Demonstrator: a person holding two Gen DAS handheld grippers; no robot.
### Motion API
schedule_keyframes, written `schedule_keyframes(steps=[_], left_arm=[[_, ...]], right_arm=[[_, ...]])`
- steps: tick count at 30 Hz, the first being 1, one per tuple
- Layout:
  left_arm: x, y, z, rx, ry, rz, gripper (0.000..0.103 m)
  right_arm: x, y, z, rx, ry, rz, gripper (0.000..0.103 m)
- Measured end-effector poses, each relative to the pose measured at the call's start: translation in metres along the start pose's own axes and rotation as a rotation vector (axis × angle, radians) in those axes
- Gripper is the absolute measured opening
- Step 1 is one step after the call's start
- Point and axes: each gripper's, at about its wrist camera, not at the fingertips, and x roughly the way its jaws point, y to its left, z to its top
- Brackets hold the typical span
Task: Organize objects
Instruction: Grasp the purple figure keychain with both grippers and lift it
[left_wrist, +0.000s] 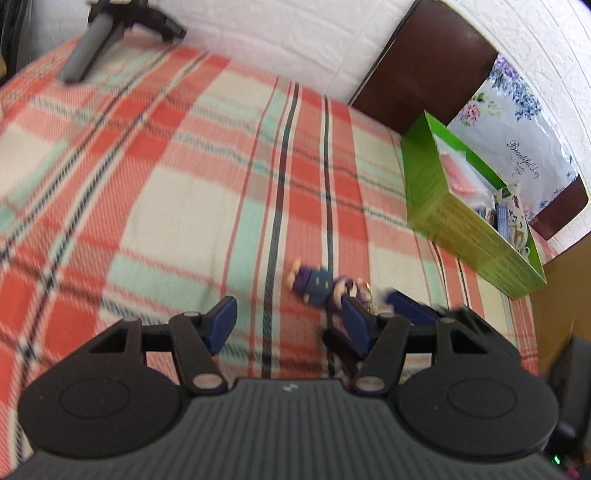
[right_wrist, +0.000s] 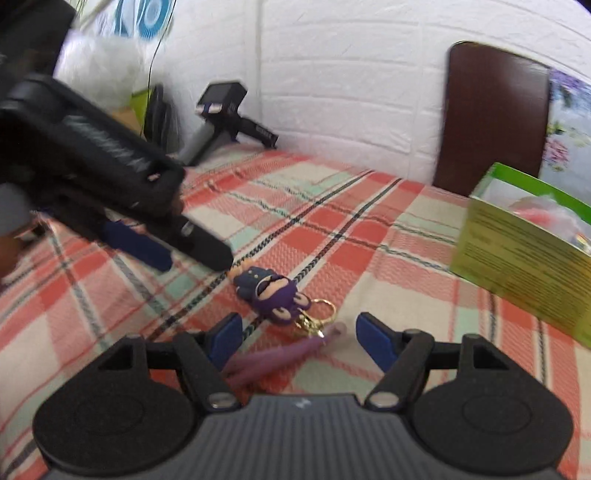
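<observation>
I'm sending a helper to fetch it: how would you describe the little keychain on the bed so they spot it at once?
Start at the plaid bedspread and find the green box along its side. On the cloth near it, between the open right gripper fingers, lies the keychain: a purple monkey figure with a gold ring and lilac tassel, the only loose small thing there.

Keychain (right_wrist: 267, 293): purple monkey figure in a dark blue outfit, lying flat on the plaid cloth, face up.
Ring and tassel: gold ring (right_wrist: 320, 314) at its head end, lilac tassel (right_wrist: 280, 356) trailing from it.
Box (left_wrist: 461, 218): green, open-topped, well apart to the right, holding a pink item and packets.
</observation>
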Motion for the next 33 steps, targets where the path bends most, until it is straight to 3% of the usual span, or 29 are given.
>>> schedule_keyframes(steps=[1, 2, 6, 8, 12, 13, 14, 17, 18, 20, 22, 24, 25, 26, 33], left_arm=[[0.001, 0.002, -0.002, -0.013, 0.012, -0.013, 0.065], [0.002, 0.004, -0.003, -0.026, 0.022, -0.026, 0.065], [0.007, 0.002, -0.011, -0.055, 0.065, -0.098, 0.065], [0.01, -0.005, -0.014, -0.044, 0.068, -0.114, 0.073], [0.018, -0.023, -0.018, -0.016, 0.073, -0.126, 0.072], [0.019, -0.03, -0.019, 0.004, 0.069, -0.116, 0.057], [0.022, -0.035, -0.02, 0.027, 0.081, -0.121, 0.032], [0.031, -0.039, -0.024, 0.027, 0.123, -0.147, 0.013], [0.031, -0.039, -0.025, 0.03, 0.118, -0.146, 0.013], [0.029, -0.039, -0.025, 0.021, 0.119, -0.148, 0.012], [0.027, -0.038, -0.024, 0.001, 0.125, -0.173, 0.009], [0.022, -0.041, -0.023, -0.009, 0.124, -0.206, 0.009], [0.019, -0.044, -0.022, -0.003, 0.12, -0.217, 0.009], [0.016, -0.05, -0.022, 0.007, 0.113, -0.227, 0.009], [-0.005, -0.079, -0.004, 0.048, 0.059, -0.293, 0.009]], right_arm=[[0.001, 0.001, 0.0, -0.006, -0.004, 0.018, 0.035], [-0.001, 0.003, -0.001, -0.016, -0.001, 0.032, 0.032], [-0.011, 0.007, -0.011, 0.003, 0.002, 0.029, 0.032], [-0.023, 0.008, -0.019, 0.052, -0.002, 0.045, 0.032], [-0.044, 0.02, -0.035, 0.026, -0.015, 0.063, 0.032], [-0.047, 0.021, -0.036, 0.02, -0.018, 0.067, 0.032], [-0.051, 0.021, -0.038, 0.022, -0.024, 0.075, 0.032], [-0.055, 0.018, -0.04, 0.032, -0.025, 0.069, 0.035], [-0.055, 0.015, -0.041, 0.039, -0.018, 0.068, 0.038], [-0.056, 0.01, -0.044, 0.061, -0.016, 0.065, 0.054], [-0.057, 0.006, -0.046, 0.074, -0.018, 0.065, 0.054], [-0.057, 0.004, -0.046, 0.084, -0.02, 0.067, 0.053], [-0.057, 0.004, -0.045, 0.081, -0.023, 0.066, 0.047], [-0.056, 0.005, -0.044, 0.074, -0.026, 0.065, 0.034], [-0.078, -0.008, -0.034, 0.098, -0.16, 0.021, 0.028]])
